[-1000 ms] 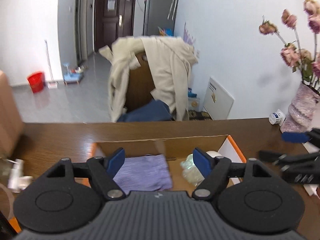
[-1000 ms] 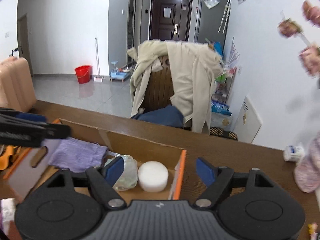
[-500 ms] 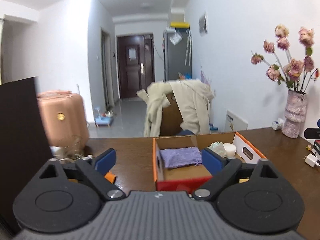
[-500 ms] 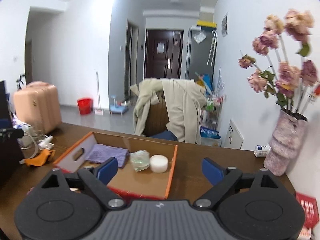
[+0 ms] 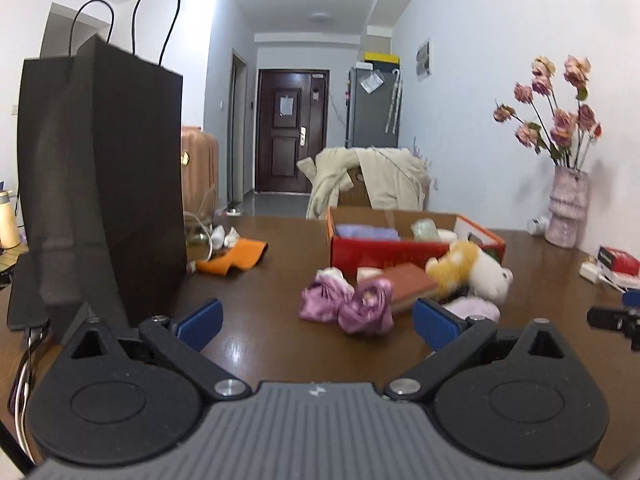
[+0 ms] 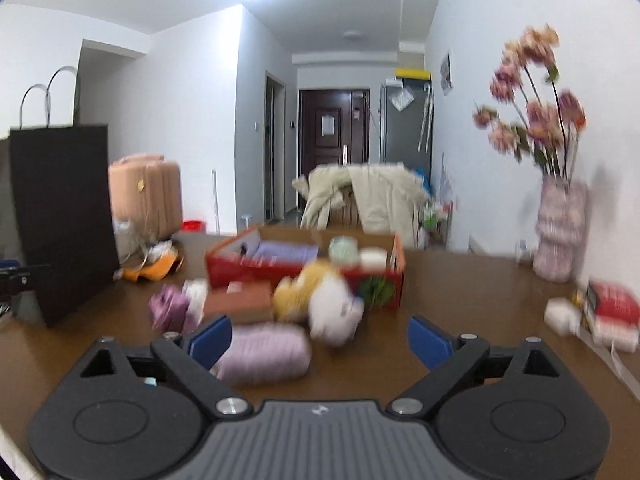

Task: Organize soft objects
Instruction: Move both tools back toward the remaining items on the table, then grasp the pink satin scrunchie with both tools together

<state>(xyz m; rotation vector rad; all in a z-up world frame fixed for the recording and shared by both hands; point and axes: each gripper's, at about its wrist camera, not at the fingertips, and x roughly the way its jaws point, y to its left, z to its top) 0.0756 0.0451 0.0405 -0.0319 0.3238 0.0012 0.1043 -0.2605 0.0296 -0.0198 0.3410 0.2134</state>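
Note:
A red cardboard box [image 5: 384,249] [image 6: 280,270] stands mid-table and holds a folded purple cloth [image 5: 366,232], a clear soft lump [image 5: 424,229] and a white round pad [image 6: 373,257]. In front of it lie purple satin bundles [image 5: 348,304] [image 6: 172,307], a brown sponge block [image 5: 408,282], a yellow and white plush toy [image 5: 474,270] [image 6: 324,300] and a lilac rolled cloth [image 6: 264,354]. My left gripper [image 5: 316,322] is open and empty, short of the bundles. My right gripper [image 6: 318,340] is open and empty, just behind the lilac roll.
A tall black paper bag [image 5: 100,184] [image 6: 60,216] stands at the left. An orange cloth [image 5: 234,259] lies beside it. A vase of dried flowers [image 5: 566,212] [image 6: 558,232] and a red book [image 5: 618,260] [image 6: 612,304] sit at the right. A chair with a coat [image 5: 372,184] is behind the table.
Both grippers have pulled back from over the box toward the near side of the table. The soft items in front of the box have come into view. Both stay open.

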